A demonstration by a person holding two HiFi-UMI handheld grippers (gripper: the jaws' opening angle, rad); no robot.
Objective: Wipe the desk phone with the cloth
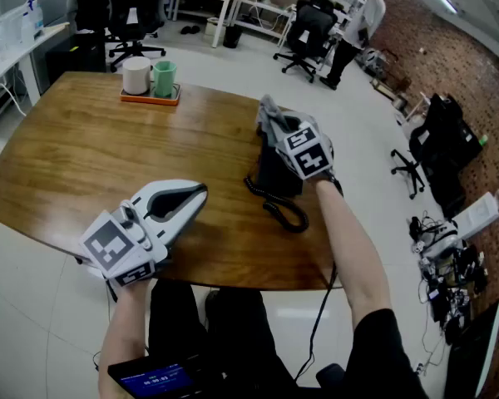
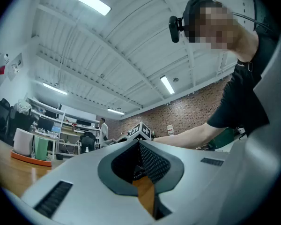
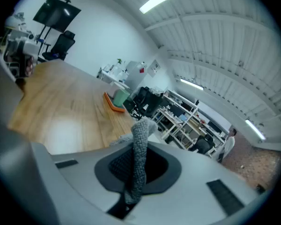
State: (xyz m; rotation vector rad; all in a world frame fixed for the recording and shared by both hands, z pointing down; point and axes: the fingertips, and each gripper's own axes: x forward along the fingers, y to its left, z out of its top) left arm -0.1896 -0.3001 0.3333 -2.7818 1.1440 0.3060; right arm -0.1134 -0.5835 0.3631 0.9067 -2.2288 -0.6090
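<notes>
Resting on the wooden bench (image 1: 83,156) close to its right edge, nearer the near right corner than the far one, the black desk phone (image 1: 276,177) is what we look down on. Its coiled cord (image 1: 288,215) curls over the wood toward the near edge. The grey cloth (image 1: 269,111) hangs over the far end of the phone. We cannot tell whether the cloth touches the phone. The right gripper (image 1: 283,133) is above the phone with its jaws clenched on the cloth, and in the right gripper view a knitted fold stands up out of the closed pads.

The left gripper (image 1: 196,194) hovers over the near edge toward the near left corner, well apart from the phone. Its jaws are drawn together on nothing, and in the left gripper view we see only a thin strip of wood between them.

Near the far edge, toward the far left corner, sits an orange tray (image 1: 150,100). It holds a white cylindrical container (image 1: 136,75) and a green cup (image 1: 164,77), side by side and upright. We cannot see what is inside either.

Beyond the far edge we see black office chairs (image 1: 133,11) on a pale floor.
</notes>
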